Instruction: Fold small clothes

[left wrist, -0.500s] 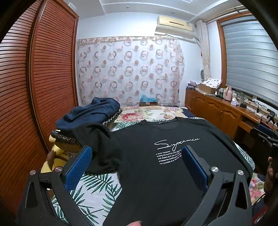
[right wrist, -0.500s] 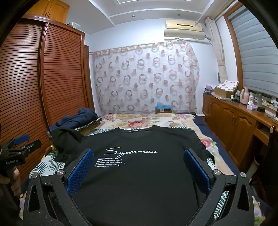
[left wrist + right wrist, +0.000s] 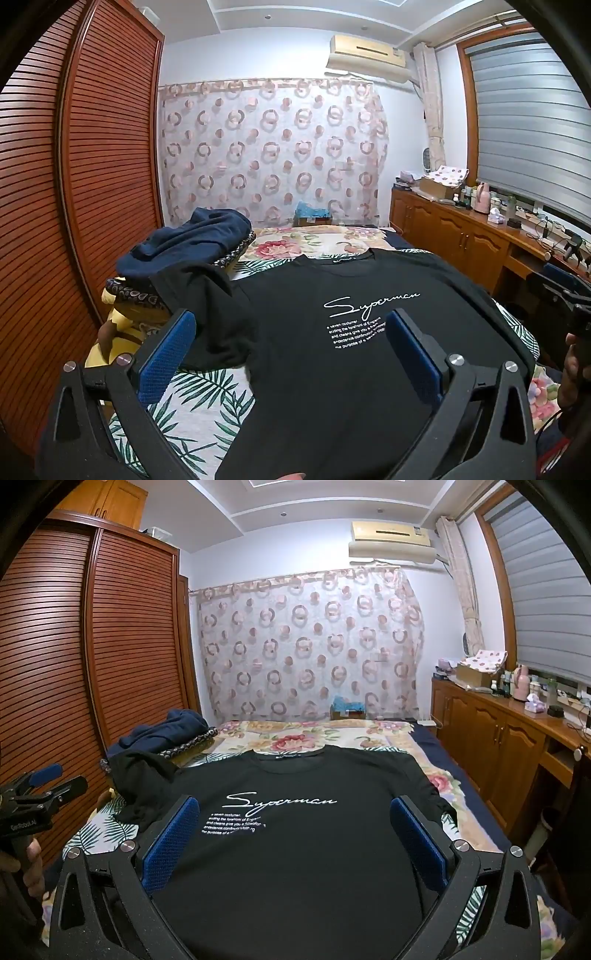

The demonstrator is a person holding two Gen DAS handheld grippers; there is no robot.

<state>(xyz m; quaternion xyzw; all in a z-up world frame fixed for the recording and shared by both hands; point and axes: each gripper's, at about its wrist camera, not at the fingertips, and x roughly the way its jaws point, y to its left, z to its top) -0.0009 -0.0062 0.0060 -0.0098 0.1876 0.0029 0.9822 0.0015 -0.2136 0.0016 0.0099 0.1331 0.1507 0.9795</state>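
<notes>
Nearest the cameras, the left gripper (image 3: 288,354) and the right gripper (image 3: 295,840) both hovered above the near part of the bed (image 3: 465,834), their blue-padded fingers (image 3: 166,358) spread wide and grasping nothing; each aimed a little downward, probably so that the person could survey the garment before choosing where to pinch. From the right wrist view the left gripper appeared at the left edge with a hand around its handle, apart from the cloth. Just beyond the fingers lay the black T-shirt (image 3: 295,849), spread front-up on the leaf-and-flower bedcover with its white lettering showing and its neckline toward the far end, a layout that suited folding because the body was already flat. Its left-hand sleeve (image 3: 207,317) sat rumpled and bunched rather than smooth, so it likely needed straightening or folding inward first; the opposite sleeve reached toward the bed's right edge. Farther back, beside the wardrobe (image 3: 74,184), a navy garment (image 3: 192,236) was heaped on a patterned cushion or pile, seemingly waiting its turn. Beyond the bed hung the ring-patterned curtain (image 3: 310,642), with a cluttered wooden sideboard (image 3: 498,731) along the right wall under the window blind.
</notes>
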